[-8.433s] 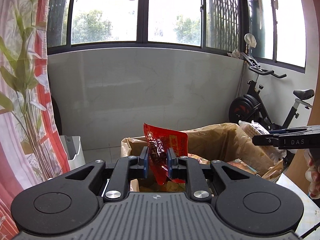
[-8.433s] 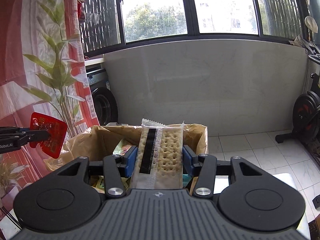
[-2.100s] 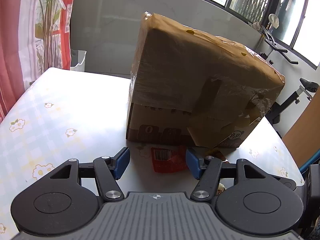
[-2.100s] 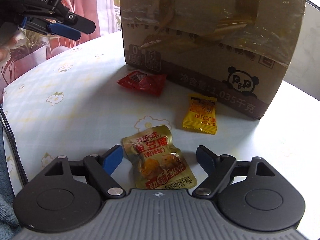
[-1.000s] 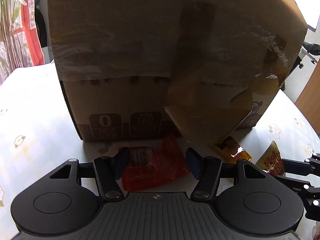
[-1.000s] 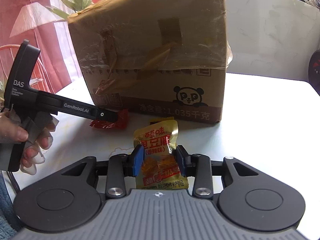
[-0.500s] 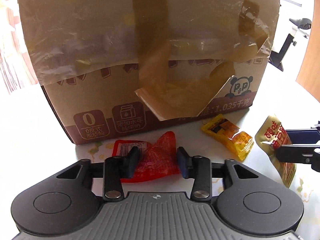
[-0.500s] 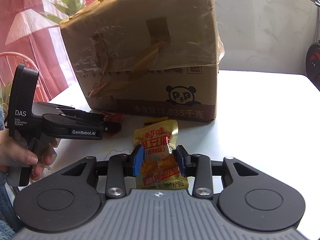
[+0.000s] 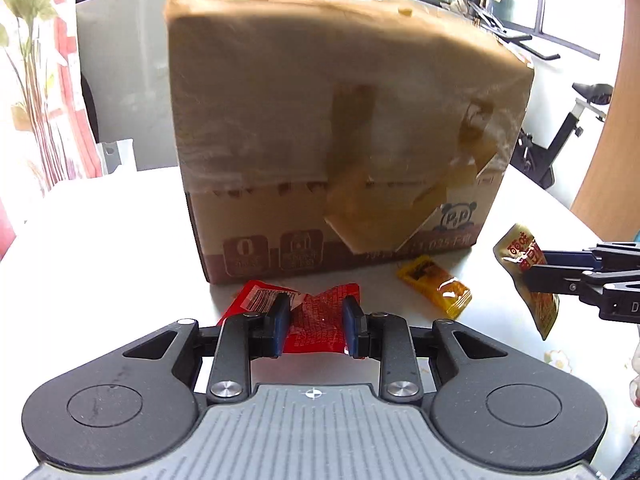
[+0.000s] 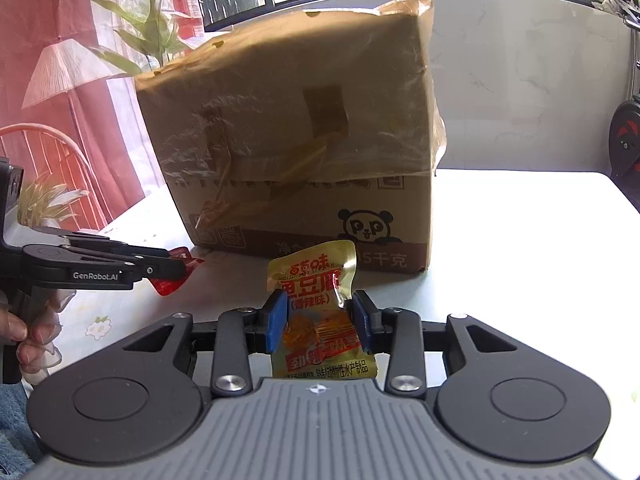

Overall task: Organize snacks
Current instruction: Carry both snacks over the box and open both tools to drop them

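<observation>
My left gripper [image 9: 314, 322] is shut on a red snack packet [image 9: 320, 320] and holds it just above the white table, in front of a tall cardboard box [image 9: 340, 120]. My right gripper [image 10: 320, 320] is shut on a gold snack pouch [image 10: 316, 304] held upright in the air before the same box [image 10: 300, 128]. From the left wrist view the pouch [image 9: 524, 276] hangs to the right; from the right wrist view the red packet [image 10: 176, 270] shows at the left. A small yellow packet [image 9: 434, 284] lies on the table by the box's base.
The white flowered table [image 9: 100, 260] carries the box. A red curtain and a plant [image 10: 132, 40] stand at the left, an exercise bike [image 9: 560, 136] at the right. A hand [image 10: 32, 332] grips the left tool.
Both grippers have risen with their packets; the red packet has come off the table. The box top now shows in both views.
</observation>
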`<state>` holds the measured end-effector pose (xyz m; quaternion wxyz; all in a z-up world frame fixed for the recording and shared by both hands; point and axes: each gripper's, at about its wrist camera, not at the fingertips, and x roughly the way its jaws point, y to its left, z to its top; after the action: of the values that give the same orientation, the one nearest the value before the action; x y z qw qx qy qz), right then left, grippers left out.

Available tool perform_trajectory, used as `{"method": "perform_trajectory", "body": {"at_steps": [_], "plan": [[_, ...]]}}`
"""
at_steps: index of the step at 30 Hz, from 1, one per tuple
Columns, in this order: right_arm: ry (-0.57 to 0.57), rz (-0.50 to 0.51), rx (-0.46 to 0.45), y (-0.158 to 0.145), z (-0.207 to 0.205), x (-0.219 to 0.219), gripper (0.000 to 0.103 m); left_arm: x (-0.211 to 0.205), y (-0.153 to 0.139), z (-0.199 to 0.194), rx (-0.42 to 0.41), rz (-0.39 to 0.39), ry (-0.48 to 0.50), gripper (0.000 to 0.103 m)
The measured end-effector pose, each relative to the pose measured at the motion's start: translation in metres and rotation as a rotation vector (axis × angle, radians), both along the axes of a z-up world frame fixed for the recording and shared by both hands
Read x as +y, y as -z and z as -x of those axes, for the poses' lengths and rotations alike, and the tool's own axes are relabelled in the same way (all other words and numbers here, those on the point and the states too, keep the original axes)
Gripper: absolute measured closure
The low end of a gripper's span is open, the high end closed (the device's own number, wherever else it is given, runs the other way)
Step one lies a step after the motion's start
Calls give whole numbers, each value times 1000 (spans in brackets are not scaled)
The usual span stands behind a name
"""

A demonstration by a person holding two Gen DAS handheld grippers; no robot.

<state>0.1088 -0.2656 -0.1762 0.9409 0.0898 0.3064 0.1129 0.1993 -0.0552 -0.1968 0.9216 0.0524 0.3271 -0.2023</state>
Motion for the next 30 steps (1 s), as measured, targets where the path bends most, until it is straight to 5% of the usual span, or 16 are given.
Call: {"method": "perform_trajectory", "body": {"at_steps": [11,16,21,30], "plan": [[-34,3,-206,-77,2,0,65,27,-115,21,-275,134,1,73],[-46,-2,-291,-121,-23,-2,65,7,-160,0,-419,136,39,73],[-24,34,-312,-146,-76,-7,65,-12,-177,-43,-421,125,36,73],[92,17,-180,-143,-169,-21,61,-27,-162,-120,-295,120,-69,71]]}}
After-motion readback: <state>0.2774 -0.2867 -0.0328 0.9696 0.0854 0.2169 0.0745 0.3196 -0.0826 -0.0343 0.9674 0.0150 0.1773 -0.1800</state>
